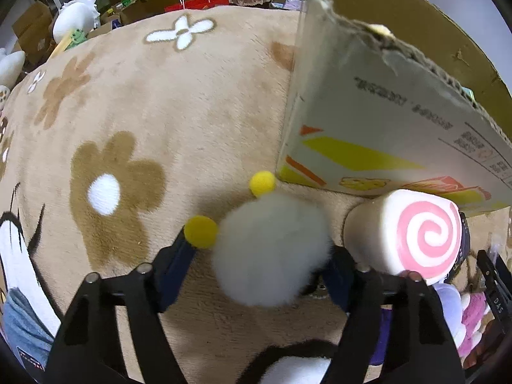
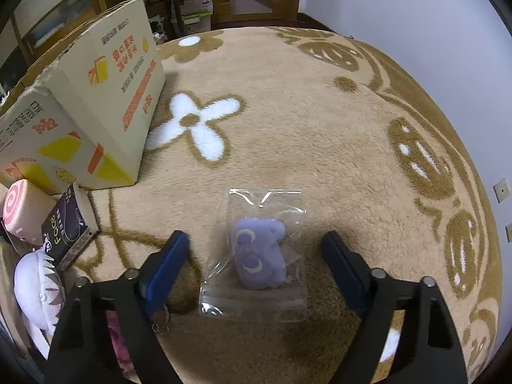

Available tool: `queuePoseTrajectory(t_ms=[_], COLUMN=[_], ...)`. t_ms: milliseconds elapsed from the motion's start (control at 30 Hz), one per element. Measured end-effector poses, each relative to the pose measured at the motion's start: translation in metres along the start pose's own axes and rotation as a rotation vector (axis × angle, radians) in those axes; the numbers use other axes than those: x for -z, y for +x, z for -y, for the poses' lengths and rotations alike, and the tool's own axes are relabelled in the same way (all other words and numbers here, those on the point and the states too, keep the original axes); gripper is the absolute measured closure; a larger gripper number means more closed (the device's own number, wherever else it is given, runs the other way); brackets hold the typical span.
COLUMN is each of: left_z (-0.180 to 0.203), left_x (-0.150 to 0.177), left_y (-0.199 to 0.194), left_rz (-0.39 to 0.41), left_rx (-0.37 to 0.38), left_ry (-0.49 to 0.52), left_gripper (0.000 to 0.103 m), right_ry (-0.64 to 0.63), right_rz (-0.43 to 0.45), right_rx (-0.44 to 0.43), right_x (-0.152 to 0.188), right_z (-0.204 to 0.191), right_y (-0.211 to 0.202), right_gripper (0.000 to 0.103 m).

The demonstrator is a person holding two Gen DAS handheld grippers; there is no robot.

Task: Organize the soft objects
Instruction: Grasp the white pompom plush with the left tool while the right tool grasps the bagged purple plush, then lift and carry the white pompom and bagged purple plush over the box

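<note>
A white fluffy ball toy [image 1: 272, 256] with two yellow pom-poms [image 1: 262, 183] lies on the beige flower rug [image 1: 179, 102]. My left gripper [image 1: 260, 249] points down over it with a finger on each side. The right pad meets the fur, and a strip of rug shows between the left pad and the fur, so the gripper is open. In the right wrist view a small purple plush in a clear plastic bag [image 2: 259, 256] lies flat on the rug [image 2: 320, 134]. My right gripper [image 2: 255, 238] is open around it, with a gap on both sides.
A printed cardboard box [image 1: 368, 112] [image 2: 96, 96] stands on the rug close by. A pink-swirl roll cushion [image 1: 412, 236] [image 2: 19, 208], a black carton [image 2: 68, 227], a white-lilac plush [image 2: 35, 284] and a pink plush [image 1: 470, 316] lie between the two grippers. Room clutter lines the far edge.
</note>
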State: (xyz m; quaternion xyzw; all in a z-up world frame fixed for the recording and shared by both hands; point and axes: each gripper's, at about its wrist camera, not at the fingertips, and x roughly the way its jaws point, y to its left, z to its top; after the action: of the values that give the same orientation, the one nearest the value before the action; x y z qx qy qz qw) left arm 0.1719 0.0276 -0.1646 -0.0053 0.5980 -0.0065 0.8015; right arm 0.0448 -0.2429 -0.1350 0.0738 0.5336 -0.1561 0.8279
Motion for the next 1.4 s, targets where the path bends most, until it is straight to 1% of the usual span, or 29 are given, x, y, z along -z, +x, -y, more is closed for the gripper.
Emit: queuePoseTrajectory(t_ms=[33,67,100,133,167,267,367,500,733,900,1133,1267,1400], left_z=[0.0,0.0,0.0,0.001,0.002,0.004,0.005,0.004,0.006,0.013,0.022,0.025,0.029], left_x=[0.0,0.0,0.0,0.0,0.0,0.001,0.003,0.004,0.013,0.021,0.032,0.035,0.038], left_y=[-0.001,-0.001,-0.002,-0.002,-0.003,-0.005,-0.009,-0.024,-0.05,-0.077,-0.12,-0.136,-0.148], left_rz=[0.005,0.007,0.009,0.011,0.011,0.015,0.033,0.087,0.162,0.255,0.422,0.48,0.53], left_rx=[0.006,0.017,0.024,0.031,0.036,0.028,0.022,0.026,0.014,-0.003,-0.011,0.002,-0.001], left_ry=[0.001,0.0,0.002,0.007,0.014,0.027,0.024,0.009,0.029,0.07,0.134,0.146,0.159], left_gripper=[0.04,0.047,0.052,0.055,0.059,0.066,0.069,0.07,0.07,0.07,0.07,0.07,0.07], right_ry=[-0.006,-0.012,-0.019,-0.03,-0.045,-0.076,-0.061,-0.036,-0.021,-0.04,-0.063,-0.065,-0.079], right_rz=[0.002,0.003,0.004,0.006,0.011,0.016,0.024,0.045,0.127,0.203,0.293,0.334,0.366], right_rx=[0.0,-0.002,-0.003,-0.003,-0.01,-0.001,-0.025,-0.06,-0.129,-0.155,-0.182,-0.192,-0.199], right_x=[0.001,0.001,0.002,0.003,0.004,0.007,0.007,0.007,0.005,0.005,0.003,0.0,-0.005], right_z=[-0.001,-0.002,-0.004,-0.005,-0.008,-0.012,-0.009,-0.005,-0.008,-0.014,-0.022,-0.025,-0.03], right_y=[-0.002,-0.003,-0.004,-0.006,-0.008,-0.01,-0.013,-0.022,-0.048,-0.071,-0.101,-0.114,-0.125], right_gripper=[0.025,0.031,0.035,0.042,0.047,0.049,0.051,0.052,0.053,0.053,0.053,0.053,0.053])
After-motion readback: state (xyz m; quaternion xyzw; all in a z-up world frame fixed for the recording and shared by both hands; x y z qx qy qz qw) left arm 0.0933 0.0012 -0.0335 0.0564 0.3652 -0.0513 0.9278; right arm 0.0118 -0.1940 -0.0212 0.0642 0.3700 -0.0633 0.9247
